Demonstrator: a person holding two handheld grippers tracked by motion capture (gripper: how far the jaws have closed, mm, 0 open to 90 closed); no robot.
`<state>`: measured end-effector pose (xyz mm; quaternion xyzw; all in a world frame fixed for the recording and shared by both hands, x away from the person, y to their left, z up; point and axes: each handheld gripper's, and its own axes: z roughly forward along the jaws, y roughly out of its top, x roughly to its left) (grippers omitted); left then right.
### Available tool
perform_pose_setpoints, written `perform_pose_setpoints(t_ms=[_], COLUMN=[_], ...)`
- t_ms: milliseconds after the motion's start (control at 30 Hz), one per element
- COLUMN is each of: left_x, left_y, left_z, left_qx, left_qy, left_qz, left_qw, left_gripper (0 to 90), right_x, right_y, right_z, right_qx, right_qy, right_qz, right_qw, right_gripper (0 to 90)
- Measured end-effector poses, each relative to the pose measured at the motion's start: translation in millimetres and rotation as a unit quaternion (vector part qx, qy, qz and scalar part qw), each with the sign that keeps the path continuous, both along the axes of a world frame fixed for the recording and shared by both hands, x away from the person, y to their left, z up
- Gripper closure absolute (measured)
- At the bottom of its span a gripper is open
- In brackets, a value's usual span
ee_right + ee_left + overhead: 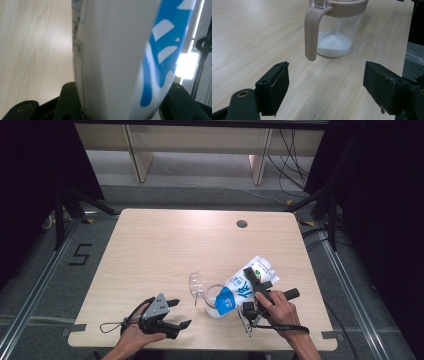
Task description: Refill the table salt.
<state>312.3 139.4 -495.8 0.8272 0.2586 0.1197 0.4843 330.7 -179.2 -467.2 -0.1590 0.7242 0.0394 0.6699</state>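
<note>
My right gripper (254,289) is shut on a white pouch with blue print (243,287), held tilted with its blue end down over the mouth of a clear jug (212,297). In the right gripper view the pouch (117,50) sits between both black jaws of the right gripper (122,102). The jug (337,30) has a beige rim and a beige handle (310,32), and white powder (333,45) lies in its bottom. My left gripper (178,313) rests near the table's front edge, open and holding nothing; the left gripper (325,87) faces the jug's handle from a short way off.
The jug's clear lid (196,286) stands flipped up to the left of its mouth. The wooden table (165,245) has a round cable hole (242,224) at the back right. Black stands and cables flank the table on the floor.
</note>
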Motion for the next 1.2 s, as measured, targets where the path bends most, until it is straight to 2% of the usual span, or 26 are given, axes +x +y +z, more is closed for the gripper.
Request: perform_pose_setpoints(t_ms=[233,333,367,667,767,867,933,1200], left_x=[0.4,0.0,-0.1,0.1,0.4,0.3,0.2,0.3], left_y=[0.5,0.0,0.0,0.0,0.7,0.6,0.6,0.6], left_z=[0.0,0.0,0.0,0.0,0.3,0.3,0.3,0.3], left_qx=[0.003,0.0,0.0,0.0,0.005,0.004,0.004,0.004], left_qy=[-0.002,0.0,0.0,0.0,-0.002,-0.001,-0.001,-0.001], left_qz=[-0.001,0.0,0.0,0.0,-0.001,0.0,0.0,0.0], left_qw=[1.0,1.0,1.0,1.0,1.0,1.0,1.0,1.0], left_gripper=[20.6,20.6,20.6,20.6,20.6,20.6,20.5,20.6], right_x=[-0.1,0.4,0.0,-0.1,1.6,1.3,-0.6,-1.0], right_y=[-0.1,0.6,0.3,0.7,2.1,2.2,0.8,0.5], right_z=[0.2,1.2,0.1,1.1,4.4,4.3,0.9,-0.3], right_qx=[-0.001,-0.012,-0.006,-0.011,-0.029,-0.029,-0.011,-0.001], right_qy=[0.002,-0.003,-0.003,-0.002,-0.018,-0.022,-0.011,-0.009], right_qz=[0.0,0.005,0.002,0.002,0.022,0.023,0.003,0.002], right_qw=[1.0,0.9999,1.0,0.9999,0.9992,0.9991,0.9999,1.0], right_gripper=[54.6,54.7,54.7,54.9,55.0,55.1,55.1,55.3])
